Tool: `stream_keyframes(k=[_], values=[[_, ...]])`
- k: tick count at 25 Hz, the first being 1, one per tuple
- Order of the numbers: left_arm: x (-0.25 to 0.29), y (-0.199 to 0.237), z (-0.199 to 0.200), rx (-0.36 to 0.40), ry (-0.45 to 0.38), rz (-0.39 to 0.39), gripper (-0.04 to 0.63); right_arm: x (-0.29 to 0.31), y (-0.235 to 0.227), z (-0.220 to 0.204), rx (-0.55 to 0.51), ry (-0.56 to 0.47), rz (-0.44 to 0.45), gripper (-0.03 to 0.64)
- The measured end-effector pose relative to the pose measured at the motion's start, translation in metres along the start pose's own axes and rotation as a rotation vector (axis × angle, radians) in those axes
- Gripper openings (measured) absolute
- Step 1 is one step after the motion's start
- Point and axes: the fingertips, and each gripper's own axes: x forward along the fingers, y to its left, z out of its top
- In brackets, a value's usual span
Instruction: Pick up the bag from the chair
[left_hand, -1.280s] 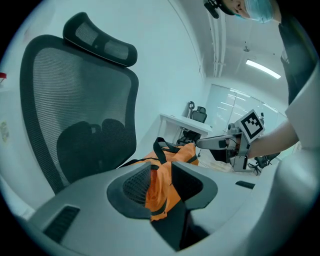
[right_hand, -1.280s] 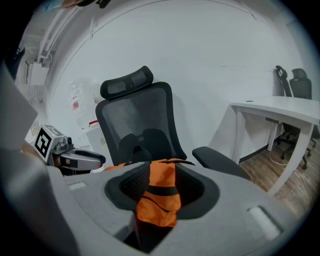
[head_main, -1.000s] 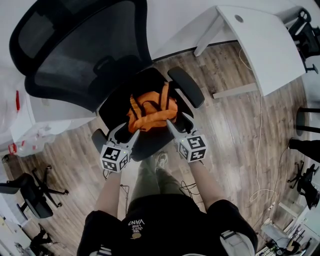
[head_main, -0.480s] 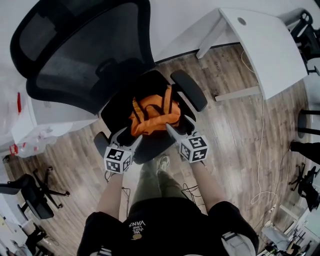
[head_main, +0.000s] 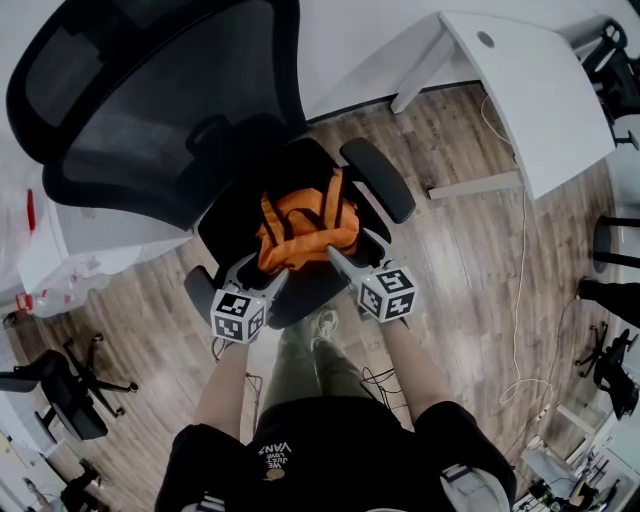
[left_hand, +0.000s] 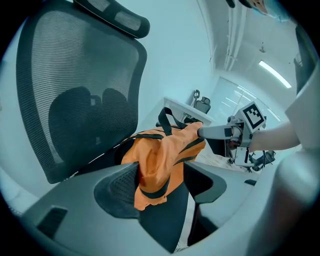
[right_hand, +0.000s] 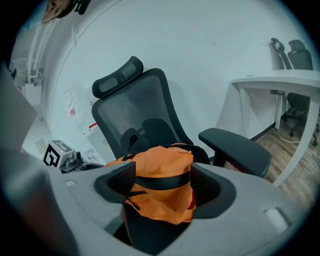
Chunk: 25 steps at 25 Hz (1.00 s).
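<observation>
Bag (head_main: 305, 225), crumpled orange with black straps, sits within left gripper (head_main: 263, 272) and right gripper (head_main: 350, 245) jaws, just opened.

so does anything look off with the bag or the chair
Nothing really stands out. The bag lies crumpled on the chair seat, as a soft bag would. No spill or damage shows.

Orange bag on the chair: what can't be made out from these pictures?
- Bag underside: every view, hidden by its own folds on the chair seat.
- Opening or zip: lost in crumpled fabric, every view.
- Side facing the backrest: gripper views, behind the bag itself.
</observation>
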Motion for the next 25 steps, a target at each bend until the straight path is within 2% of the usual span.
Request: stream_keyframes(k=[5,10,13,14,16,25], values=[[0.007,0.004,0.002,0.004,0.014,-0.010,0.287,0.005,0.005,0.001,0.005,-0.002,0.034,0.339],[0.010,0.005,0.008,0.001,0.007,-0.028,0.256,0.009,0.006,0.005,0.000,0.005,0.042,0.333],[0.009,0.003,0.009,-0.005,0.004,-0.030,0.193,0.007,0.010,0.003,-0.013,0.012,0.063,0.272],[0.009,0.003,0.010,-0.003,0.003,-0.029,0.136,0.006,0.012,0.002,-0.017,0.015,0.073,0.256],[0.009,0.001,0.009,0.005,0.006,-0.030,0.107,0.005,0.016,0.000,-0.023,0.018,0.089,0.230],[0.007,-0.006,0.013,0.016,0.010,-0.049,0.081,0.003,0.025,0.000,-0.076,0.029,0.094,0.130]])
